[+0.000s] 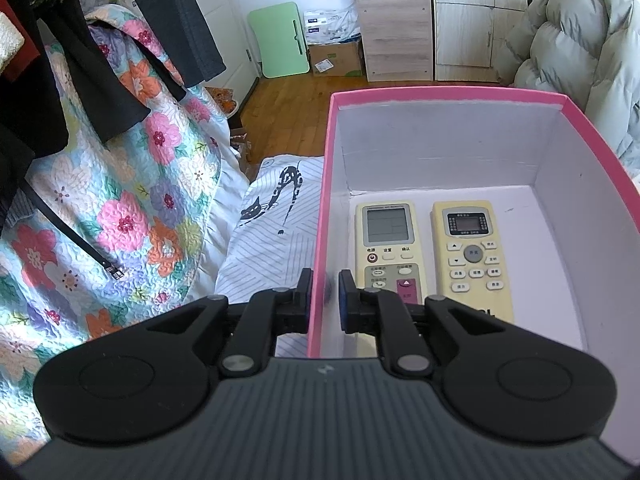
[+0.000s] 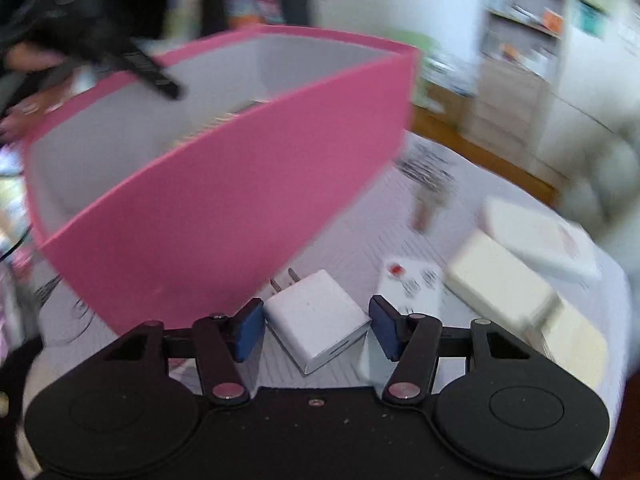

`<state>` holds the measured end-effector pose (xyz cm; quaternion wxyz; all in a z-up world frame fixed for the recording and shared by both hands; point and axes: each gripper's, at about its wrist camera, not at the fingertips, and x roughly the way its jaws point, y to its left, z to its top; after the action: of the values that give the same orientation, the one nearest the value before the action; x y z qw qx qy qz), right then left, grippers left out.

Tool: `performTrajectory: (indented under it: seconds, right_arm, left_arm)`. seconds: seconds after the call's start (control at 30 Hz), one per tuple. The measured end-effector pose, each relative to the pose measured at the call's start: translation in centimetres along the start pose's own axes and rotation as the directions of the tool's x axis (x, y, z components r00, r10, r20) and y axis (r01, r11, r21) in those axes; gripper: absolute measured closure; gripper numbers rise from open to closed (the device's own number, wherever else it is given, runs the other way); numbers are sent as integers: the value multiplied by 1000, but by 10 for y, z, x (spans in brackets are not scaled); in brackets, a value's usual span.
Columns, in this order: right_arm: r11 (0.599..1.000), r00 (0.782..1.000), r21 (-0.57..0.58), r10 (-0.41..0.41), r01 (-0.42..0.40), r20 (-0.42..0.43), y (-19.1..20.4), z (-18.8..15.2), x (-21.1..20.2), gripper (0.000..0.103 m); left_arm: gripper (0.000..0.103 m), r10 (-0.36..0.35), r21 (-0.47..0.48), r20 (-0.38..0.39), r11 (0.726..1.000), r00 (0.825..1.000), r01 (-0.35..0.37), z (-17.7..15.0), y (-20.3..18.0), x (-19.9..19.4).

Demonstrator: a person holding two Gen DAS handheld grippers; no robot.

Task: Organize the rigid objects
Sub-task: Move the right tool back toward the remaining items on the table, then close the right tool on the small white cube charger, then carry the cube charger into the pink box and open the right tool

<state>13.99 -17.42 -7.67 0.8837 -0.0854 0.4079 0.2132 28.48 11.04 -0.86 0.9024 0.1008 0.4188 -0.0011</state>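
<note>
Left gripper (image 1: pixel 325 294) is clamped on the pink box's (image 1: pixel 440 95) side wall. Right gripper (image 2: pixel 316 326) stands half open around a white charger (image 2: pixel 318 320) on the bedsheet (image 2: pixel 360 240), pads not pressing. Only the left wrist view shows two remotes (image 1: pixel 386 248) inside the box.

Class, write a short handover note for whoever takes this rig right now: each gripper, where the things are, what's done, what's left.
Left gripper: shut on the pink box, clamping its side wall.
Right gripper: jaws open around the white charger on the bedsheet, not yet gripping.
Done: two remotes lie flat in the box.
Left: charger and the blurred flat items beside it.
</note>
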Motion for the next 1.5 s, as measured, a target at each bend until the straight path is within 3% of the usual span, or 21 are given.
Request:
performTrajectory:
  seconds: [0.07,0.23,0.37,0.43,0.47,0.53,0.6,0.8,0.9,1.0,1.03,1.13,1.23,1.37,1.5]
  right_arm:
    - [999,997,-2,-41,41,-62,13,2,-3,40]
    - [996,991,11,84,-83,-109,18,3,-14,40]
    - [991,993,-132,15,-31,-121,25,-3,-14,36]
    - [990,994,-135,37,-51,-103,23,-5,-12,36]
    - [990,994,-125,62,-73,-92,20,-7,-11,38]
    - [985,991,-114,120,-125,-54,17,-8,-10,55]
    - [986,990,-95,137,-138,-17,16,-11,-13,55]
    - [991,997,136,7,-17,79,-7,1,-40,55]
    - [990,981,134,-56,31,187,-8,25,-67,55]
    - [988,953,45,-152,145,263,13,53,-85,55]
    - [990,953,10,-136,138,273,21,60,-88,55]
    - [998,970,-63,44,-30,238,39,85,-82,55]
    - [984,979,-23,176,-174,107,51,112,-55,55]
    - [981,981,-46,186,-188,-57,59,137,-10,55]
    - [976,965,89,212,-200,-154,49,145,24,55]
  left_arm:
    - [92,13,17,0,1000,1000,-13,0,-3,0]
    - [92,2,7,1,1000,1000,-2,0,-2,-1]
    - [92,-1,8,-2,1000,1000,1,1,-3,0]
    - [92,-1,14,-2,1000,1000,1,1,-3,0]
    - [92,0,15,-2,1000,1000,0,1,-3,0]
    - [92,-3,11,-2,1000,1000,3,2,-2,0]
    - [92,-1,10,-2,1000,1000,1,2,-3,0]
    - [92,0,8,-2,1000,1000,0,1,-2,1]
    - [92,-6,5,-1,1000,1000,6,2,-1,1]
    - [92,-15,0,-4,1000,1000,15,1,0,1]
    - [92,-14,0,-3,1000,1000,14,1,0,1]
    - [92,-1,4,-2,1000,1000,1,0,-1,1]
    - [92,-17,-12,0,1000,1000,17,0,0,1]
    - [92,-37,-35,3,999,999,37,1,2,0]
    - [92,-29,-30,11,999,1000,30,1,0,-1]
